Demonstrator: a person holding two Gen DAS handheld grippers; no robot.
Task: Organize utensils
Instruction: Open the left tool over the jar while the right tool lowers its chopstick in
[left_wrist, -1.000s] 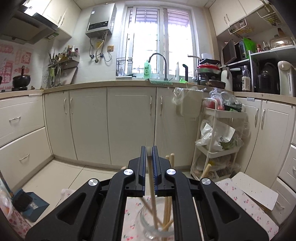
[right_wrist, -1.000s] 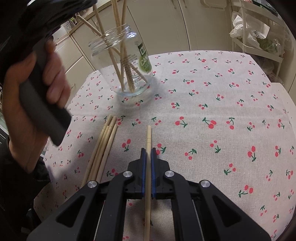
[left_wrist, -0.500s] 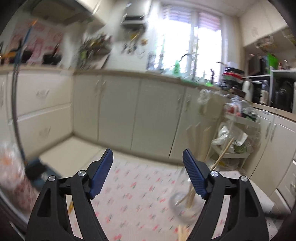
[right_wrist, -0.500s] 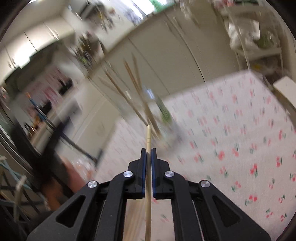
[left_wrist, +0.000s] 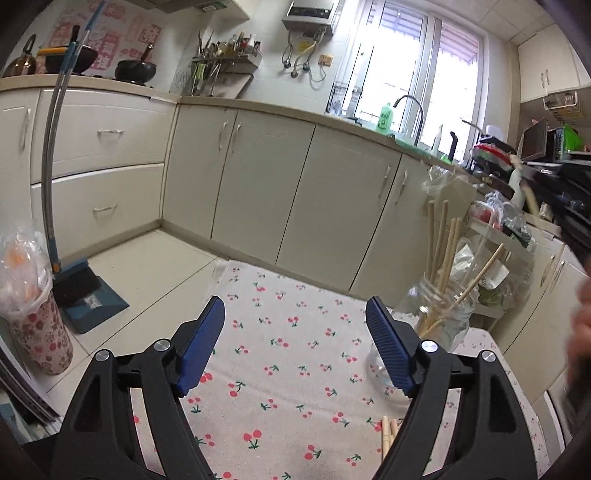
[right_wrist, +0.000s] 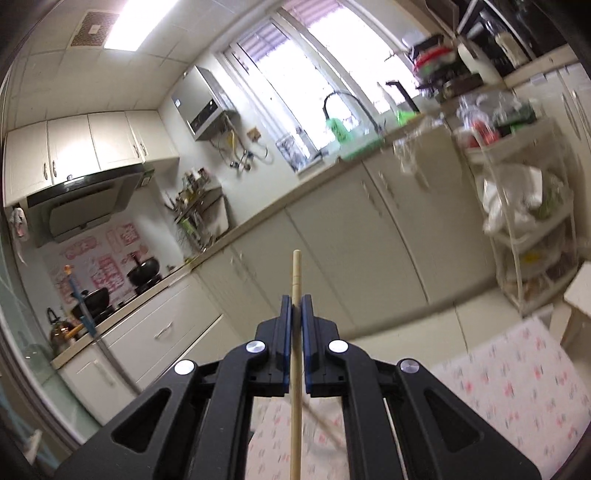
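Observation:
In the left wrist view a clear glass jar (left_wrist: 439, 325) with several wooden chopsticks (left_wrist: 441, 240) standing in it sits on the cherry-print tablecloth (left_wrist: 288, 354), just right of my left gripper (left_wrist: 295, 314). That gripper is open, with only cloth between its blue pads. Ends of loose chopsticks (left_wrist: 388, 432) lie on the cloth near its right finger. My right gripper (right_wrist: 295, 306) is shut on a single wooden chopstick (right_wrist: 295, 369), held up off the table and pointing toward the cabinets.
Cream cabinets (left_wrist: 258, 177) and a counter with a sink ring the table. A dustpan and broom (left_wrist: 81, 291) and a bagged bin (left_wrist: 33, 310) stand on the floor at left. A cluttered white rack (right_wrist: 524, 229) stands at right. A blurred hand (left_wrist: 580, 332) shows at the right edge.
My left gripper let go of the chopstick in the jar, opened wide and swung left and down. My right gripper lifted its chopstick off the cloth and tilted up toward the cabinets.

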